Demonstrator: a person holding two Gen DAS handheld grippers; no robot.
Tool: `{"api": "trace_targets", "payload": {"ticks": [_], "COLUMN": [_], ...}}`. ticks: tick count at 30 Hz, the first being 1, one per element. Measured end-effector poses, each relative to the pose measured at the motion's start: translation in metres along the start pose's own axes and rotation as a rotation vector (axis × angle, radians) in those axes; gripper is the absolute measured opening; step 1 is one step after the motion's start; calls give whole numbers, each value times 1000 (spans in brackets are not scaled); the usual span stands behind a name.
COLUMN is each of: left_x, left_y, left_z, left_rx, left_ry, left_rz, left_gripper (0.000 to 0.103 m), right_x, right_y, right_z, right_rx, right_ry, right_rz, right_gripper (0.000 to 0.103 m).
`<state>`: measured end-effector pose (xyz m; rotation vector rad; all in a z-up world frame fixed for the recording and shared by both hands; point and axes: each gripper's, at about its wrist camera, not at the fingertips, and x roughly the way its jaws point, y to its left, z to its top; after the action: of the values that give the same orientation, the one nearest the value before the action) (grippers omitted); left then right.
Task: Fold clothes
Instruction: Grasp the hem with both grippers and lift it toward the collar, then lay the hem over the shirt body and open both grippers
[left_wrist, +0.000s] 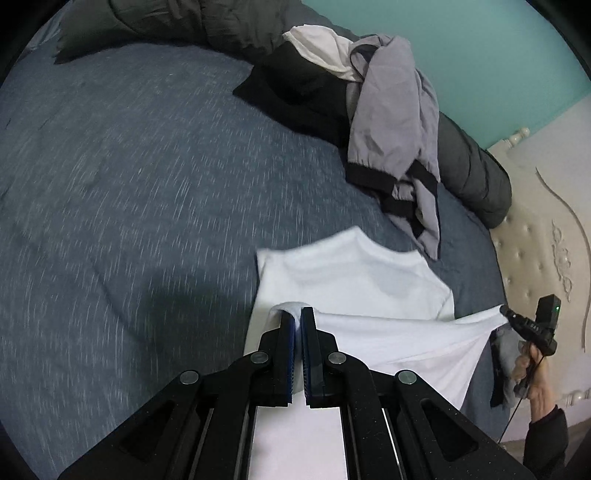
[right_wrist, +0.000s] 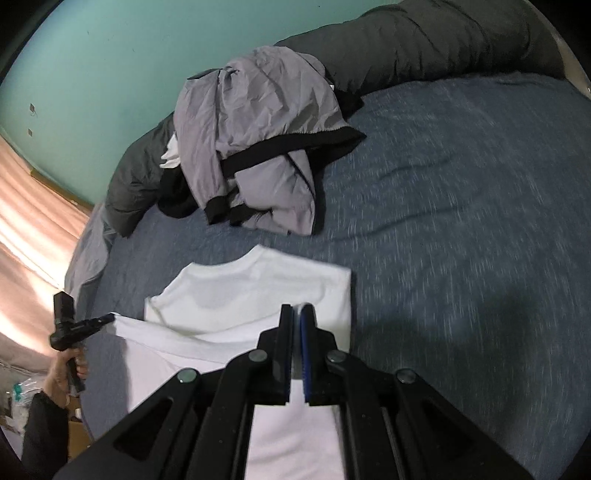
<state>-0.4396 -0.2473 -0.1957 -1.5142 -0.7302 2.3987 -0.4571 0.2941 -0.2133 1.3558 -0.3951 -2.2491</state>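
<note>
Your left claw (left_wrist: 298, 314) is clamped on one edge of the white T-shirt (left_wrist: 354, 280), and your right claw (right_wrist: 298, 310) pinches the opposite edge. The shirt lies partly folded on the blue bed (left_wrist: 129, 166), near the heap of grey and black clothes (left_wrist: 388, 122).

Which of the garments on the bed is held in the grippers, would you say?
The white T-shirt, spread flat nearest the cameras; the grey jacket lies crumpled behind, untouched.
</note>
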Motion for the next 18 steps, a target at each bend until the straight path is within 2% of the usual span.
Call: {"api": "trace_targets", "payload": {"ticks": [6, 13, 14, 17, 18], "left_x": [17, 63, 67, 61, 56], "left_y": [13, 33, 35, 43, 46], "left_z": [27, 18, 16, 11, 9], "left_rx": [-13, -66, -66, -89, -103], "left_ry": [-56, -23, -22, -61, -85], "left_rz": [24, 74, 83, 80, 68], "left_gripper": [3, 6, 8, 26, 39], "right_x": [30, 68, 71, 69, 66], "right_y": [-17, -36, -38, -41, -42], "right_z": [16, 10, 8, 8, 8], "right_rx": [16, 39, 45, 61, 64], "right_ry": [-38, -42, -48, -73, -84], "right_rz": [-21, -70, -74, -105, -127], "right_gripper": [3, 3, 3, 5, 7]}}
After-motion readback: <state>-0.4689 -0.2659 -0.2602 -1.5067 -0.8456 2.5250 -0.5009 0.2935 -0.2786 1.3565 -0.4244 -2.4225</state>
